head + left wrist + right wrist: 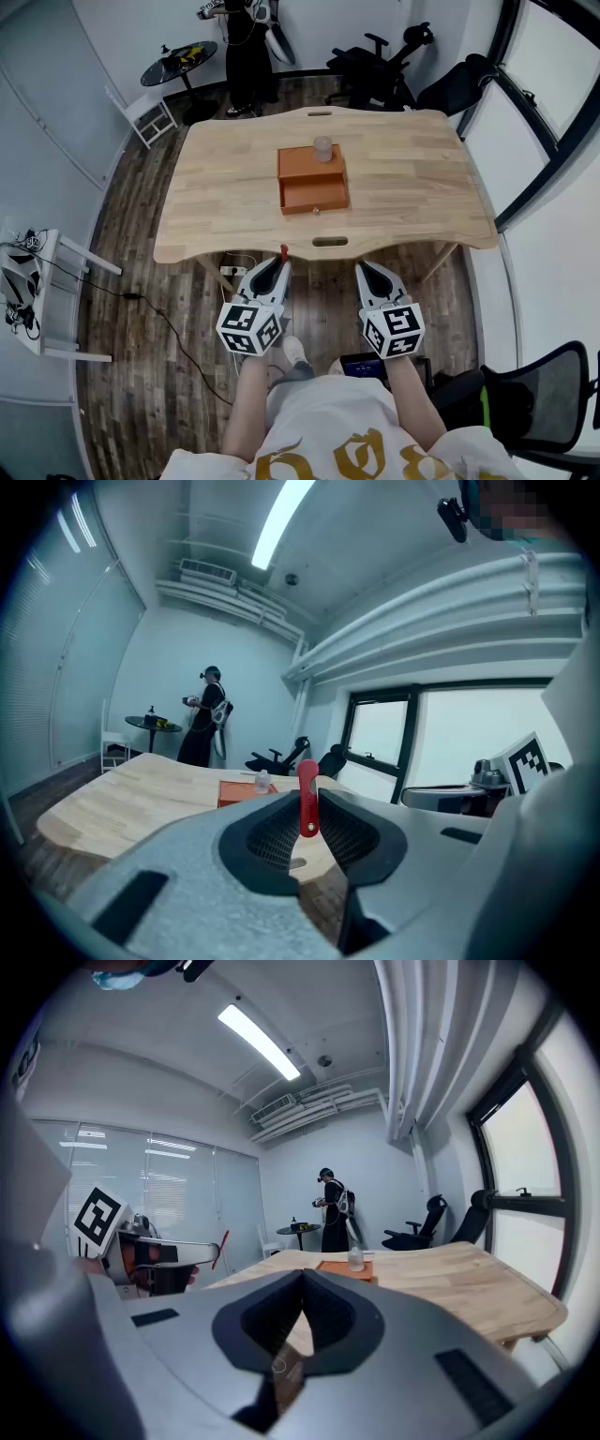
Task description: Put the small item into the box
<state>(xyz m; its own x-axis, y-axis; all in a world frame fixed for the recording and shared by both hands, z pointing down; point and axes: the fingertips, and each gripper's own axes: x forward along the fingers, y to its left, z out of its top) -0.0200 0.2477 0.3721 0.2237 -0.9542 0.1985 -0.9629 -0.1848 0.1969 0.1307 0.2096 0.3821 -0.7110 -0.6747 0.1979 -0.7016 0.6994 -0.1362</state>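
Note:
My left gripper (282, 260) is shut on a small flat red item (307, 800), which sticks up from between its jaws; the same red item (284, 251) shows at its tip, short of the table's near edge. My right gripper (362, 269) is shut with nothing in it, its jaws meeting in the right gripper view (302, 1275). An orange box (312, 178) with its drawer pulled out toward me sits mid-table. A small clear bottle (323, 149) stands on the box's top. Both grippers hang over the floor, well away from the box.
The wooden table (225, 187) has handle slots at its near and far edges. A person (247, 47) stands at the back beside a round black table (180, 63). Black office chairs (375, 66) stand behind. A white rack (37, 291) is left; cables and a power strip (232, 271) lie on the floor.

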